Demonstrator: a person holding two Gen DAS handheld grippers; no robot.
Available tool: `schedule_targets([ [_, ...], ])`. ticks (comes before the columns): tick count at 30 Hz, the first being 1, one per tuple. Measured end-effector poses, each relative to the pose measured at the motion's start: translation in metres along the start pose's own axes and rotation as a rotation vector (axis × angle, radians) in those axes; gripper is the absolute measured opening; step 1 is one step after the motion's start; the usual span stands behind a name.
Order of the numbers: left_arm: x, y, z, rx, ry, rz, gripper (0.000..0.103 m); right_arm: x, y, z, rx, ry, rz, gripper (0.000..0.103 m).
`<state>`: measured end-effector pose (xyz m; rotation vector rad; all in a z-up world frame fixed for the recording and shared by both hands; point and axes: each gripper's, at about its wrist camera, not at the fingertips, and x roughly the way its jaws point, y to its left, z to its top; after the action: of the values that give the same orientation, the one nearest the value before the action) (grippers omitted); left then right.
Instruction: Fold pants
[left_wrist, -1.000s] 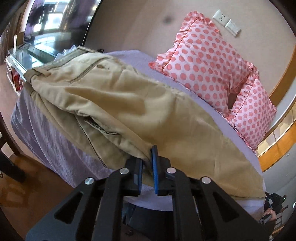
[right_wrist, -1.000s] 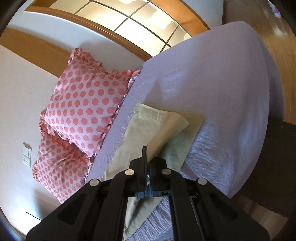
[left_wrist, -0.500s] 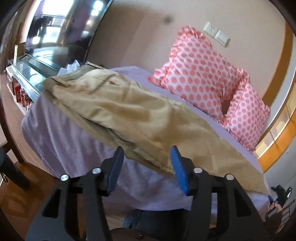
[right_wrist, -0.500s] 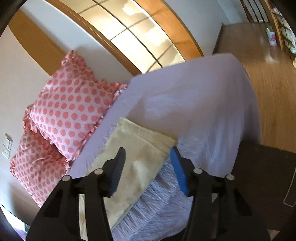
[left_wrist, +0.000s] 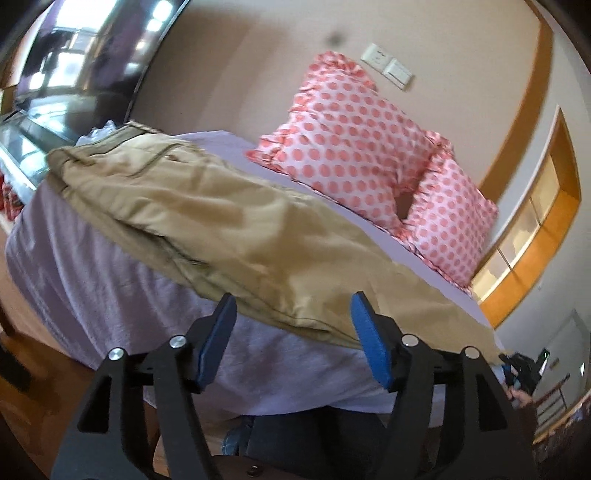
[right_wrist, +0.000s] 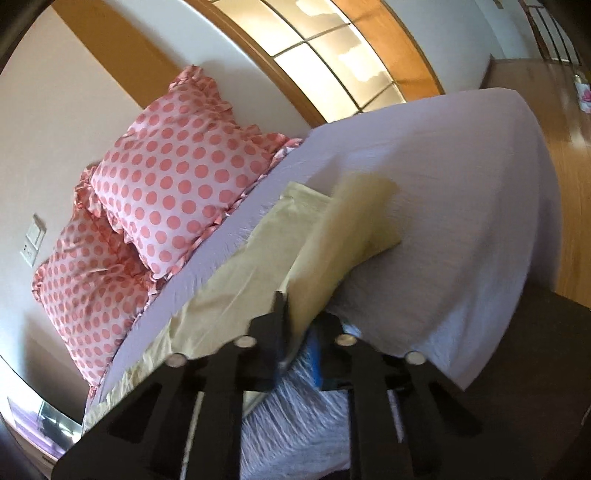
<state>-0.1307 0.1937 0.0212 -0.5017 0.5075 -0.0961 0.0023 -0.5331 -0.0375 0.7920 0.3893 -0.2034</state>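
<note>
Pants in khaki lay lengthwise along the near edge of the lavender bed, waistband at the far left. We held our left gripper just short of that edge with its jaws spread wide, gripping nothing. Two polka-dot pillows leaned against the wall. Our right gripper had its fingers nearly closed around a fold of the pant leg.

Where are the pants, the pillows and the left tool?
pants (left_wrist: 207, 206), left wrist view, middle of the tan fabric
pillows (right_wrist: 177, 184), right wrist view, front of the upper one
left tool (left_wrist: 293, 343), left wrist view, between its fingertips
</note>
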Motion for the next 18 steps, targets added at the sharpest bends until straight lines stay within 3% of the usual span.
schedule_targets([
  [3, -0.001, -0.001, -0.003, 0.009, -0.007, -0.012, 0.078, 0.001, 0.015, 0.005, -0.025, -0.023, 0.019, 0.004],
  [5, -0.003, 0.002, -0.004, -0.001, -0.023, -0.027, 0.084, 0.001, 0.041, 0.01, -0.062, -0.037, 0.076, 0.004],
  [9, -0.006, 0.004, -0.006, -0.019, -0.046, -0.063, 0.09, -0.004, 0.143, -0.009, -0.242, 0.009, 0.325, 0.004],
  [11, -0.004, 0.003, -0.007, -0.014, -0.038, -0.051, 0.091, -0.005, 0.195, -0.039, -0.361, 0.087, 0.457, 0.004],
  [13, -0.002, 0.001, -0.009, -0.003, -0.028, -0.034, 0.092, -0.003, 0.25, -0.091, -0.537, 0.228, 0.563, 0.005],
  [15, 0.001, -0.002, -0.012, 0.022, -0.012, -0.012, 0.093, 0.004, 0.286, -0.15, -0.73, 0.419, 0.593, 0.009],
  [18, 0.006, -0.006, -0.015, 0.071, 0.021, 0.039, 0.094, 0.005, 0.303, -0.219, -0.955, 0.582, 0.569, 0.019],
])
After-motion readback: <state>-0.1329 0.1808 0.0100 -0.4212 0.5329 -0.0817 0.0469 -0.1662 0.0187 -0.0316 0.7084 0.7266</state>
